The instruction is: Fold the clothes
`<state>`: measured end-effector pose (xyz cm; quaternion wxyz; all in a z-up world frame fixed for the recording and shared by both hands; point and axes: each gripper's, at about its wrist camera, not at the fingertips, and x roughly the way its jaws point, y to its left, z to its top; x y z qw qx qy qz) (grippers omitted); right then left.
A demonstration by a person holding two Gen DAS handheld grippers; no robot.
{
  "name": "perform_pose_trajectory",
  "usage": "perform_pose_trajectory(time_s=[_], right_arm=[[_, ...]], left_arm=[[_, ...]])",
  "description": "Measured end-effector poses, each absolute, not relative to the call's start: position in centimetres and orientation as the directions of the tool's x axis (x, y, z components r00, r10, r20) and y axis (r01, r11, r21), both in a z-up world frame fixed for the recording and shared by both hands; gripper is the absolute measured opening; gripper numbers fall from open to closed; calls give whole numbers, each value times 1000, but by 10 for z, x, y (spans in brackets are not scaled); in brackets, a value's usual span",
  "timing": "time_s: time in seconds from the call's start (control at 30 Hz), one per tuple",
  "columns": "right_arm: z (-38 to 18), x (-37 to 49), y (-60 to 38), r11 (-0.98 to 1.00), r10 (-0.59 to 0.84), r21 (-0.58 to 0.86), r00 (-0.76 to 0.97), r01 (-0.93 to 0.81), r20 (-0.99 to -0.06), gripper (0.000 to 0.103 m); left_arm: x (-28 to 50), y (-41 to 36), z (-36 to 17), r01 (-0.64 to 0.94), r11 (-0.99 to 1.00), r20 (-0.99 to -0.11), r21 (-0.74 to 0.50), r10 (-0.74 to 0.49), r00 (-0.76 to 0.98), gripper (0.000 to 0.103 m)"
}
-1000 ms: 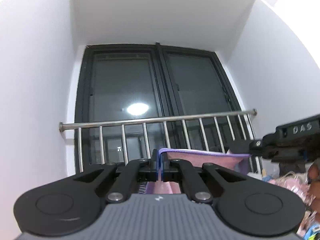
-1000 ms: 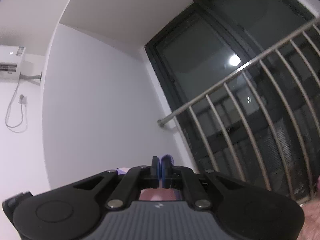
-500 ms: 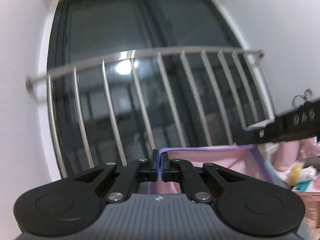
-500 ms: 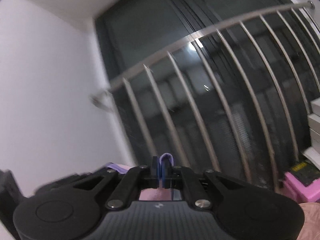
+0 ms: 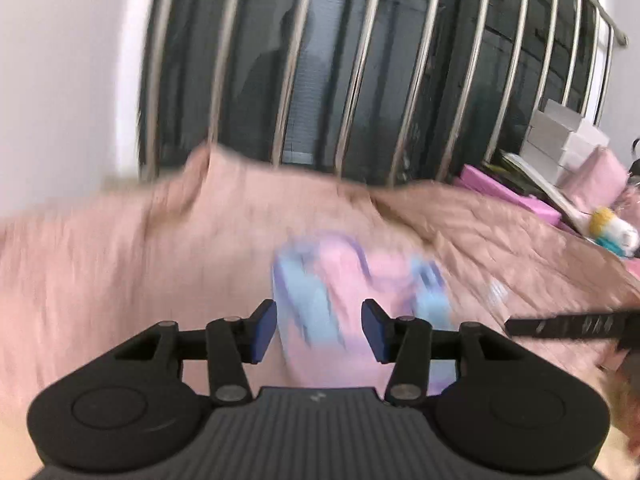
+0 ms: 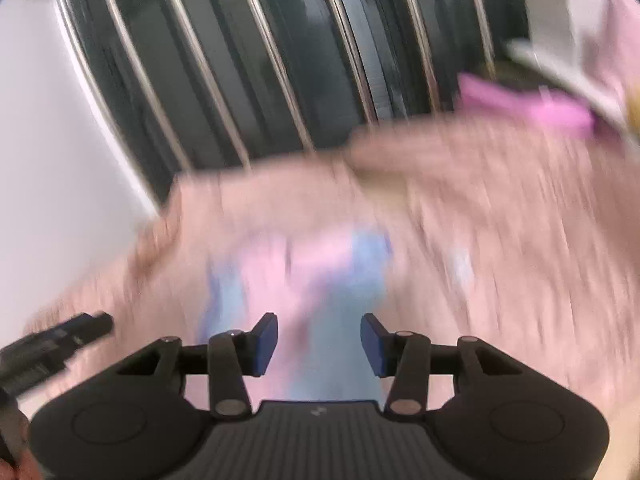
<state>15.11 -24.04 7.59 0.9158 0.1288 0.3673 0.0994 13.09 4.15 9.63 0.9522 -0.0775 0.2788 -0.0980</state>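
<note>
**Garment lies on the bed, both grippers parted above it**

Garment (image 5: 344, 276) in the left wrist view is a smeared patch of pink, pale blue and purple; blur hides its shape, and its near end is cut off behind the gripper body. It lies on the pink bedspread (image 5: 120, 280), just ahead of the left gripper (image 5: 319, 330). The jaws have just been opening and stand partly apart; cloth shows through the gap, but the pads do not press on it. At the right edge the right gripper (image 5: 572, 326) pokes in, a blurred dark bar. Beyond the bed stand a metal railing (image 5: 360, 60), dark window glass, and a stack of white boxes (image 5: 560, 140) whose contents cannot be seen.

From the right wrist, the blur is heavier. The garment (image 6: 320, 272) spreads on the bedspread (image 6: 500, 220) ahead of the right gripper (image 6: 319, 344), whose jaws have likewise just been opening and hold nothing. The left gripper (image 6: 60, 340) enters at lower left.
</note>
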Motion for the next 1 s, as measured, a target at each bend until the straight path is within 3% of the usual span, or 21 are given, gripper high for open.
perform_pose_trajectory(time_s=[0.1,0.27,0.33,0.37,0.4,0.57,0.67,1.0], right_arm=[[43,90,-230,925,369,335,647,-182,-667,45],[13,25,-223,918,394,323,606,-228,-691,44],[6,20,-224,922,384,319,613,-218,-691,28],[4,20,-223,927,373,309,623,-215,-688,12],[5,18,-222,939,342,281,633,-199,-694,5],[19,-13,-236,914,393,351,657,-202,-643,4],[35,-35,-253,871,458,451,652,-194,-604,4],[85,-59,-282,763,575,604,667,-228,-474,4]], left_arm=[[75,39,64,162,961,-559,-224,-263,786,55],[23,13,29,183,945,-628,-270,-317,711,59],[13,5,22,188,945,-629,-267,-319,709,59],[12,-1,21,194,949,-627,-250,-311,714,59],[11,-7,20,199,952,-626,-234,-304,718,59],[-13,-21,24,242,953,-631,-184,-303,714,45],[-50,-22,29,303,933,-591,-196,-359,723,45],[-107,-70,41,443,876,-458,191,-320,829,52]])
